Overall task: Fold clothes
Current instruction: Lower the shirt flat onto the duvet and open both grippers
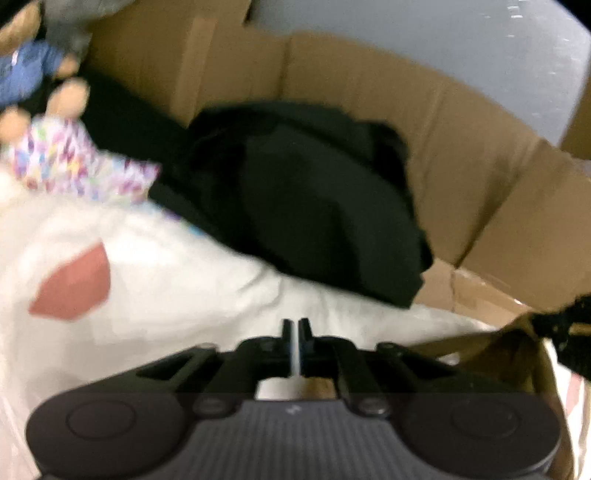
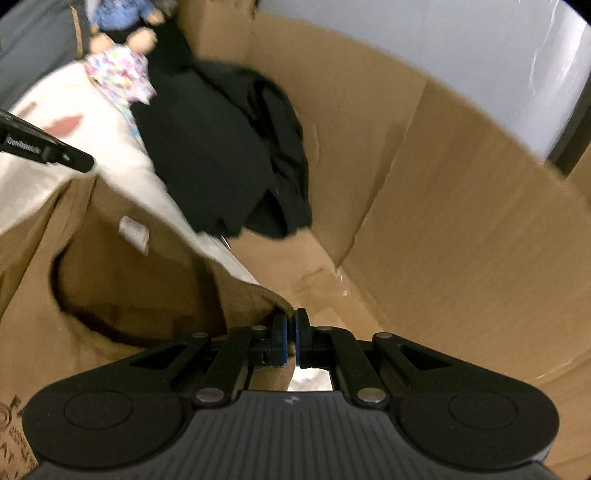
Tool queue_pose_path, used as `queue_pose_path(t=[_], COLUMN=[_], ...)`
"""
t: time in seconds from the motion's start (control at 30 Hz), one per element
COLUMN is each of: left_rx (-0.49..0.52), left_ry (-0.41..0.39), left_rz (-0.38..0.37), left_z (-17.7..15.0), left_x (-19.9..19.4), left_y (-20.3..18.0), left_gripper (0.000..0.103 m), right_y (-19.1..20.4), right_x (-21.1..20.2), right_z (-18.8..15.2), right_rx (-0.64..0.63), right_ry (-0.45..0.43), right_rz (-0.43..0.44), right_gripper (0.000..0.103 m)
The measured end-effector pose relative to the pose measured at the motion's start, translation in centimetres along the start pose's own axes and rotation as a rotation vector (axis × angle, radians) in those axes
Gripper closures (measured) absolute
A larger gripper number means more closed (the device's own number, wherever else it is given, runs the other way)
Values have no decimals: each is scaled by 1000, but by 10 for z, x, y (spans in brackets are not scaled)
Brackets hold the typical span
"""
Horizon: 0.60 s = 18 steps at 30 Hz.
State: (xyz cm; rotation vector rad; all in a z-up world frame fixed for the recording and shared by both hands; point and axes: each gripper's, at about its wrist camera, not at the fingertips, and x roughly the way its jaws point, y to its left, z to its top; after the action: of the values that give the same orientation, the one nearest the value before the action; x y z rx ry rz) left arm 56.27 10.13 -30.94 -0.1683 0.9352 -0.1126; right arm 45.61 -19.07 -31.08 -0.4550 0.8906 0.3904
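Over the box, the left gripper has its jaws pressed together, perhaps on a thin white edge; a black garment lies bunched on white cloth. From the right, the right gripper pinches a tan garment's edge, seemingly lifting it out; next it needs spreading flat.

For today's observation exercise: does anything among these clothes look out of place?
Yes. A soft doll in a blue top and colourful patterned skirt lies in the brown cardboard box beside the crumpled black garment: a toy among laundry.
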Motion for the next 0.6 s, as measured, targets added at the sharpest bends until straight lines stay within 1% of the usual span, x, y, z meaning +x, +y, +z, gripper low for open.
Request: queue_pose_path(t=[0.03, 0.07, 0.1, 0.13, 0.17, 0.2, 0.23, 0.27, 0.33, 0.4, 0.5, 0.57, 0.6], left_rx=[7, 22, 36, 49, 63, 76, 90, 104, 133, 165, 201, 208, 208], left_ry=[6, 13, 22, 32, 42, 52, 62, 72, 83, 91, 102, 106, 104], left_rz=[-7, -11, -17, -24, -32, -40, -48, -56, -74, -98, -128, -145, -152], left_z=[-2, -5, -7, -10, -13, -16, -19, -22, -28, -36, -51, -63, -69], left_x=[-1, -2, -7, -14, -21, -28, -35, -42, -59, -77, -101, -115, -121], left_y=[1, 1, 0, -1, -2, -3, -4, -6, -9, -12, -15, -13, -13], left_gripper=[88, 86, 86, 85, 84, 82, 77, 76, 75, 75, 75, 70, 70], right_y=[-1, -1, -4, -7, -8, -8, -9, -9, -10, -7, -2, 6, 10], right_x=[7, 12, 23, 31, 29, 23, 18, 12, 0, -17, -42, -58, -66], right_z=[0, 1, 7, 11, 9, 8, 6, 5, 2, 1, 5, 7, 9], right_rx=[3, 5, 15, 25, 36, 43, 50, 57, 69, 70, 63, 67, 69], right_ry=[8, 13, 19, 26, 31, 31, 32, 32, 30, 11, -18, -22, -25], right_rz=[-2, -5, -5, -2, 8, 10, 12, 14, 15, 4, 16, 25, 31], right_gripper=[98, 95, 94, 90, 78, 71, 60, 57, 56, 56, 56, 56, 56])
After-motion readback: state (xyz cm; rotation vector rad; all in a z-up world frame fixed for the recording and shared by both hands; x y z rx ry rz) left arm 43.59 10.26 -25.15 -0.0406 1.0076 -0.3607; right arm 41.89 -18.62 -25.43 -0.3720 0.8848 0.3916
